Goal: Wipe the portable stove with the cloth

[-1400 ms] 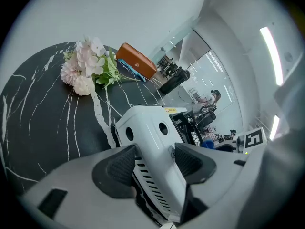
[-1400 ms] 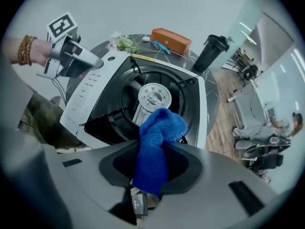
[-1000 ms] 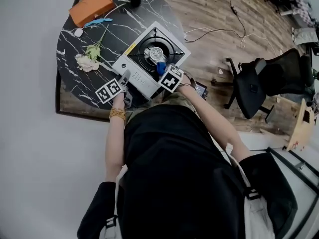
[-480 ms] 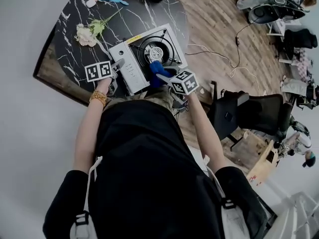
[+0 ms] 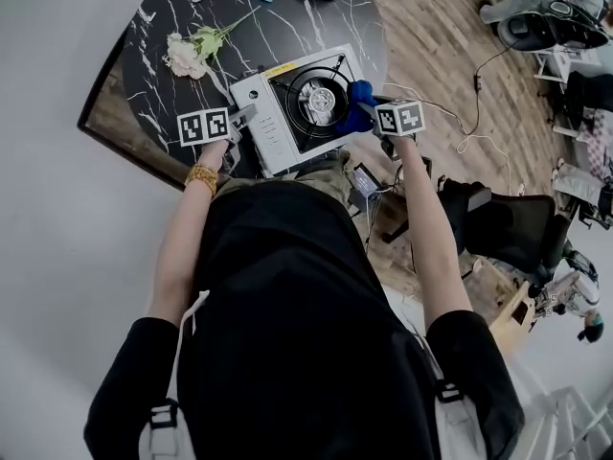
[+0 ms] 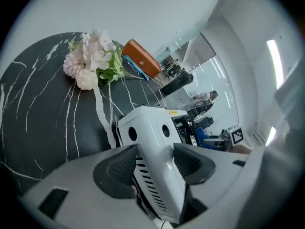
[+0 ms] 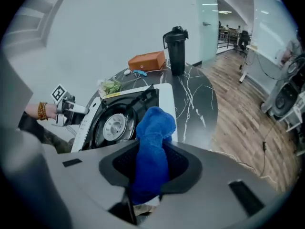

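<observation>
The portable stove (image 5: 316, 99) sits at the near edge of the black marbled counter (image 5: 158, 75), its white body set at an angle and a round burner in the middle of its dark top. The left claw (image 6: 155, 163) is clamped on the stove's near-left white end, one pad on the slotted side and the other on the opposite face. Its jaws have just been closing with that end of the stove between them. The right claw (image 7: 151, 163) is pinched tight on the blue cloth (image 7: 155, 128), whose bunched end sticks out beyond the fingertips. In the head view the cloth is at the stove's right edge, just beside the burner grate; whether it presses on the metal cannot be told. A bunch of pale flowers (image 5: 190, 51) with green stems lies on the far-left part of the counter, apart from the stove. Farther back are an orange box (image 7: 147, 60), a small blue item (image 7: 139, 72) just in front of it, and a black bottle (image 7: 175, 49) standing upright to the box's right. The person wears a gold bracelet (image 5: 201, 175) on the left wrist. A black office chair (image 5: 508, 223) stands on the wooden floor (image 5: 431, 27) to the right, well apart from the counter.
</observation>
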Motion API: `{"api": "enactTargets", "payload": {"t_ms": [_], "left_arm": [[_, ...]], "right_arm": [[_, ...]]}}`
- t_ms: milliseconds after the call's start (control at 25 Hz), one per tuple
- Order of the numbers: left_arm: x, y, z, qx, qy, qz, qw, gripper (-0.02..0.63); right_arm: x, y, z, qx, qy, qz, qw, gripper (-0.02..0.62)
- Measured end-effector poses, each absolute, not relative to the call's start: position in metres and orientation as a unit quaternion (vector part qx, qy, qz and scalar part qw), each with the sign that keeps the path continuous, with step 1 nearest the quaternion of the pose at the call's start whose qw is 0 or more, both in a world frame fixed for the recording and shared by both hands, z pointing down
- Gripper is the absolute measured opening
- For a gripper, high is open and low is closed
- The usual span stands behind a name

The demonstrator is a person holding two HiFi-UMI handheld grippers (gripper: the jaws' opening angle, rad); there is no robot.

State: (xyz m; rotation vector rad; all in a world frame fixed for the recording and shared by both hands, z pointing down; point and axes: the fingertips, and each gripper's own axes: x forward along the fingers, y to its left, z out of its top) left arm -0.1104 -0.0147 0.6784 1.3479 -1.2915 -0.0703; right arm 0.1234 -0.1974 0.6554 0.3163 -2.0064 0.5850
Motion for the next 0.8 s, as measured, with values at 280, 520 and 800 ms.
{"api": "enactTargets", "payload": {"t_ms": [280, 520, 800], "left_arm": [[-0.108, -0.015, 0.682, 0.587, -0.548, -0.008, 0.596, 0.270], [-0.108, -0.015, 0.681, 0.586, -0.546, -0.014, 0.598, 0.268], [-0.109, -0.015, 0.682, 0.585, -0.547, -0.020, 0.598, 0.268]], "right_arm": [[0.088, -0.219, 0.659, 0.130, -0.818, 0.248, 0.502, 0.106], [0.055, -0.239, 0.658, 0.129, -0.812, 0.220, 0.524, 0.106], [0.047, -0.246, 0.658, 0.128, -0.812, 0.219, 0.526, 0.107]]}}
